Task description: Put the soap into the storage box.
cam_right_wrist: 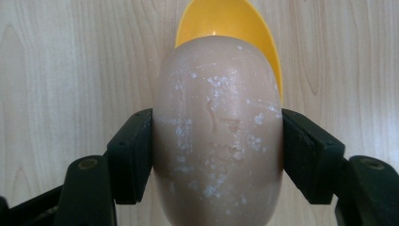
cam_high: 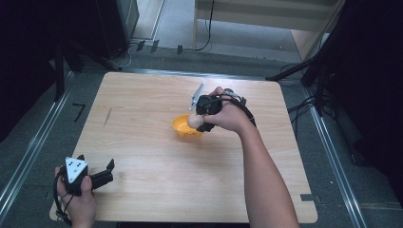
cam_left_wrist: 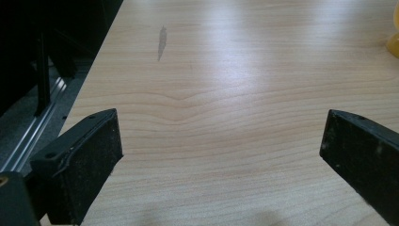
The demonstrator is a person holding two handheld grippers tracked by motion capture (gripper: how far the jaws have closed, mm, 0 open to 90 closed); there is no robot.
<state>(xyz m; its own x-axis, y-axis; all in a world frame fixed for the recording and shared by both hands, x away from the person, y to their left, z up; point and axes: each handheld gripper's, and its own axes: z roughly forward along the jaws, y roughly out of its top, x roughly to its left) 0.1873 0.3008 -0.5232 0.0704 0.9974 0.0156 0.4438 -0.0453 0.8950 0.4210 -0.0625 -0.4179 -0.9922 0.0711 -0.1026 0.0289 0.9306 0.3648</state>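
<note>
Light wooden table [cam_high: 142,95] on grey floor [cam_high: 28,142]; dark stands [cam_high: 328,57] flank; cables [cam_high: 209,28] behind.

No text, label, brand, number or sign can be read in any view. Faint raised marks are seen on the egg [cam_right_wrist: 217,141] clamped in the right hand-held gripper [cam_right_wrist: 217,157], but no letters can be made out in them.
</note>
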